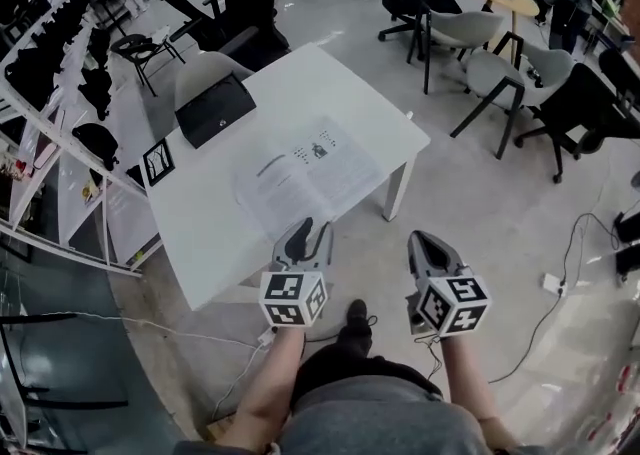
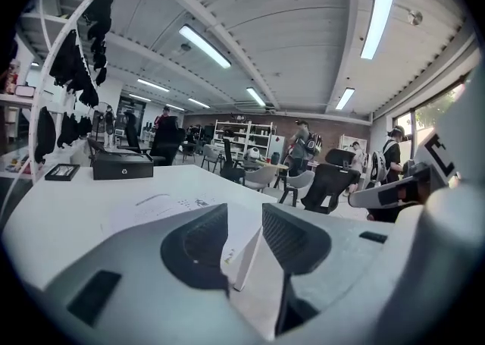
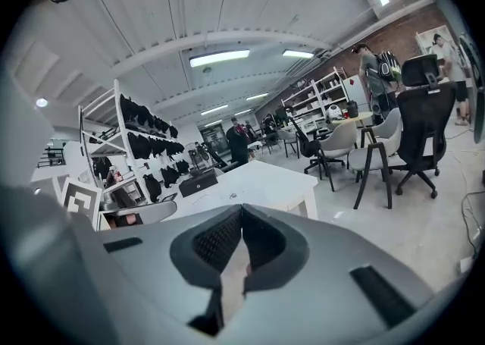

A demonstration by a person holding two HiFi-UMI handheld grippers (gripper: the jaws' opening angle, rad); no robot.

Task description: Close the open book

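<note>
Book: the open white-paged book (image 1: pixel 310 171) lies flat with its printed pages up, on the near half of the white rectangular counter (image 1: pixel 205 248).
Left gripper: my left gripper (image 1: pixel 307 231) is at the counter's near edge, right by the book's near side (I cannot tell whether it touches the paper).
Left fingers: my left fingers (image 2: pixel 193 245) stand apart. Only the counter's pale edge shows in the gap, and nothing is pressed between them.
Right gripper: my right gripper (image 1: pixel 420 240) is off the counter and over the grey floor (image 1: pixel 500 233), to the right of the counter's near corner and well apart from the book.
Right fingers: my right fingers (image 3: pixel 216 241) are closed tip to tip and hold nothing.
Behind the book: a flat black box (image 1: pixel 215 108) sits toward the far-left end of the counter. A small black-and-white square marker card (image 1: pixel 158 161) lies at the left edge.
Left side: a white rack hung with black items (image 1: pixel 50 43) runs beside the counter.
Beyond: grey and black office chairs (image 1: pixel 500 68) stand on the floor to the right.
</note>
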